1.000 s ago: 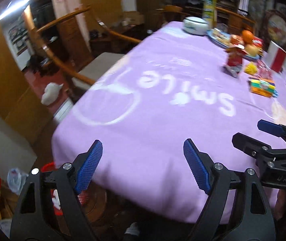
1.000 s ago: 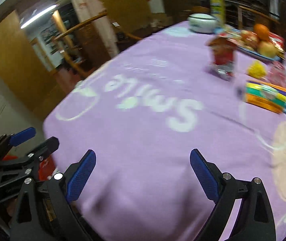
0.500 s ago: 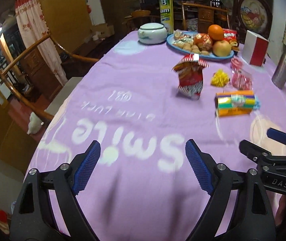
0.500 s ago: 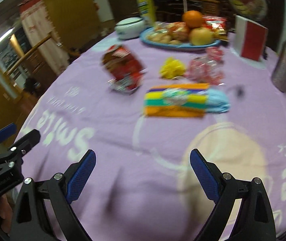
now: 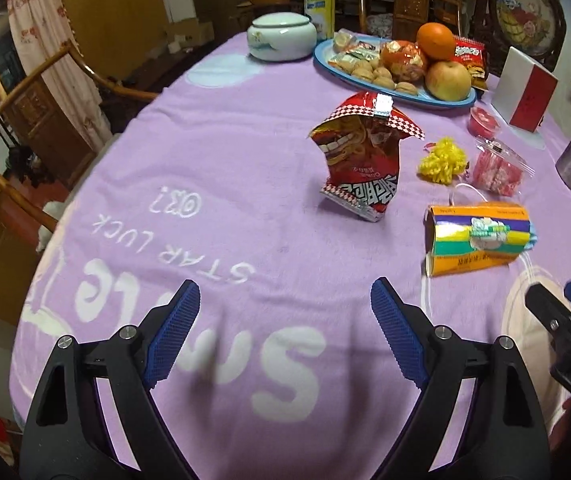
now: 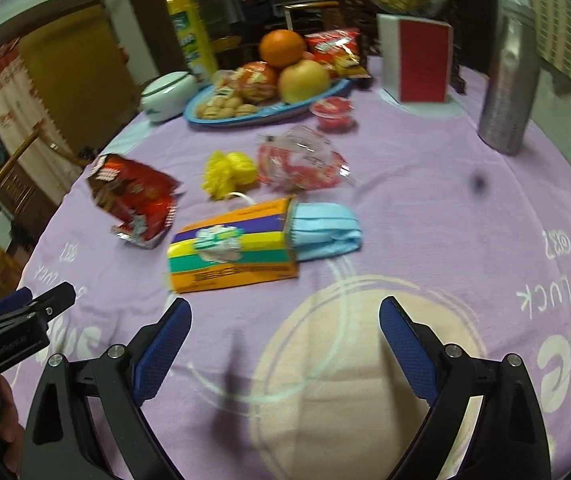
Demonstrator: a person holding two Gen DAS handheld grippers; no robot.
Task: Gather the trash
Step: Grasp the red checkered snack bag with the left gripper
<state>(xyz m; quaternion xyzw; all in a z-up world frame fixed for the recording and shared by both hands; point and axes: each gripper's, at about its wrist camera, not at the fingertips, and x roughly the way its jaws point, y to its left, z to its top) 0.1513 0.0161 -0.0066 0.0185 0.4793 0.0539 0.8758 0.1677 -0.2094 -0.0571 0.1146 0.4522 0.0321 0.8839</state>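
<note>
Litter lies on the purple tablecloth: a red snack bag, an orange, purple and green carton, a blue face mask, a yellow crumpled ball and a clear wrapper with red contents. My left gripper is open and empty, short of the snack bag. My right gripper is open and empty, just short of the carton.
At the back stand a blue plate of fruit and nuts, a white lidded pot, a tall yellow canister, a red and white box and a steel bottle. Wooden chairs stand left.
Both grippers have swung from the table's near edge and the floor up over the table and forward towards the litter. Both have stayed open.
</note>
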